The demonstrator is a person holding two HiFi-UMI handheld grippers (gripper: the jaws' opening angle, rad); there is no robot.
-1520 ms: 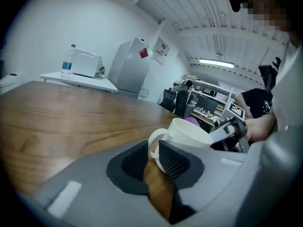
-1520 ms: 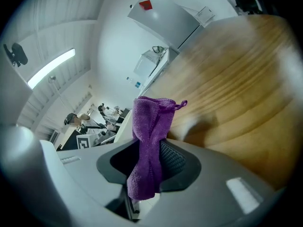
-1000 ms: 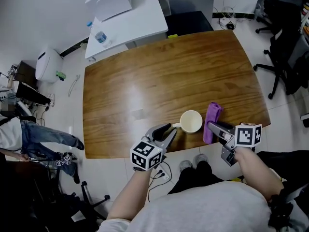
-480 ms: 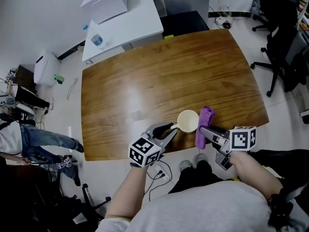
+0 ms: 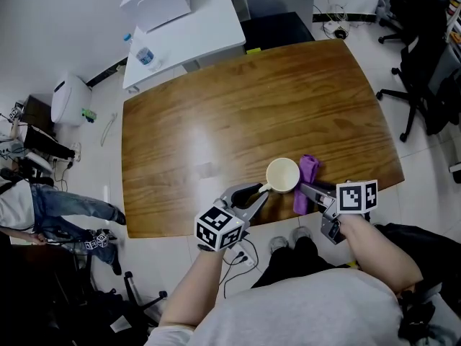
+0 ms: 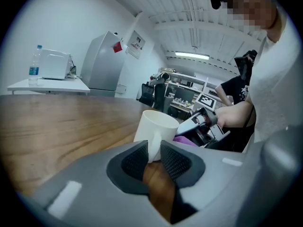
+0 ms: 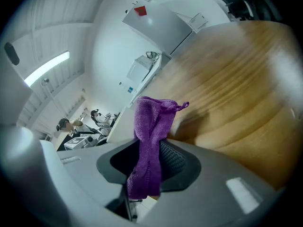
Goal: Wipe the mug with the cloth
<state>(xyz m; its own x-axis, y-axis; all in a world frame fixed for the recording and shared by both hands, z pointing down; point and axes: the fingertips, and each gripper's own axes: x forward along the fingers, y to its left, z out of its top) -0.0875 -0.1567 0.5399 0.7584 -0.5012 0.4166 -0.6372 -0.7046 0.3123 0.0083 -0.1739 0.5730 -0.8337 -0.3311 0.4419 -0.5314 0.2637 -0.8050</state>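
I see the table (image 5: 216, 114) as varnished wood, glossy, with pale light reflections. The mug (image 5: 282, 175) looks like smooth white ceramic, rather matt. The cloth (image 7: 150, 126) is purple and fuzzy. The pads (image 6: 176, 162) of the left gripper (image 6: 152, 156) are dark and finely textured, and its body is matt grey plastic.

White mug (image 5: 282, 174) stood upright, handle clamped between left gripper (image 5: 254, 192) fingers (image 6: 134, 161). Purple cloth (image 5: 307, 170) sat bunched between right gripper (image 5: 308, 191) fingers (image 7: 172, 161).

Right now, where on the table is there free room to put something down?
The table is bare from the mug to its far and left edges. Crowded is the near edge: mug, cloth, left gripper, right gripper.
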